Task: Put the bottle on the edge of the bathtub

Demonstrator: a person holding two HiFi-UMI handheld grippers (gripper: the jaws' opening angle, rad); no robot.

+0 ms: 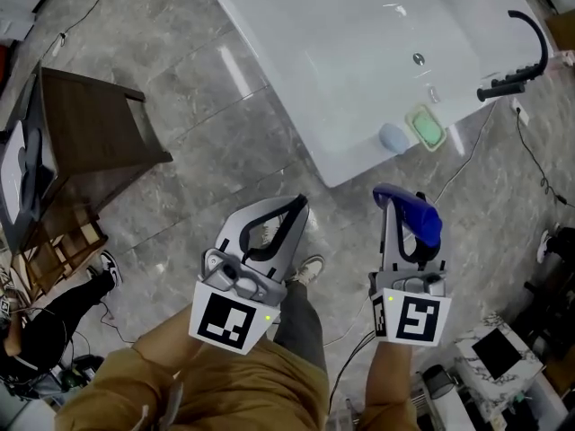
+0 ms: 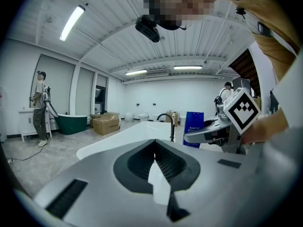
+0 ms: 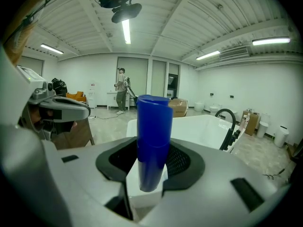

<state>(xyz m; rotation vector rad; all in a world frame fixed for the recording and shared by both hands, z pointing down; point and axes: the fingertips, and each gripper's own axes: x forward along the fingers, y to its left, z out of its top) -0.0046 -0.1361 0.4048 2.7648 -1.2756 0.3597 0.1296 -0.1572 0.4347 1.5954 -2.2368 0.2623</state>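
Short of the bathtub (image 1: pixel 280 97) rim, your right tongs (image 1: pixel 393 206) are clamped partway closed on the blue bottle (image 1: pixel 424 221), which stands roughly upright between the pads. From the bottle, the rim's near corner lies straight ahead (a soap dish (image 1: pixel 427 128) occupies part of it), so aim for bare rim beside that. Your left tongs (image 1: pixel 296 208), jaws together on nothing, sit farther from the dish

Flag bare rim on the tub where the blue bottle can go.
Bare: the bathtub long rim at the head view's left, corner to corner. Small free patch at its near corner, probably enough for the blue bottle. Crowded: the end rim, with pale blue oval item, green soap dish and black faucet.
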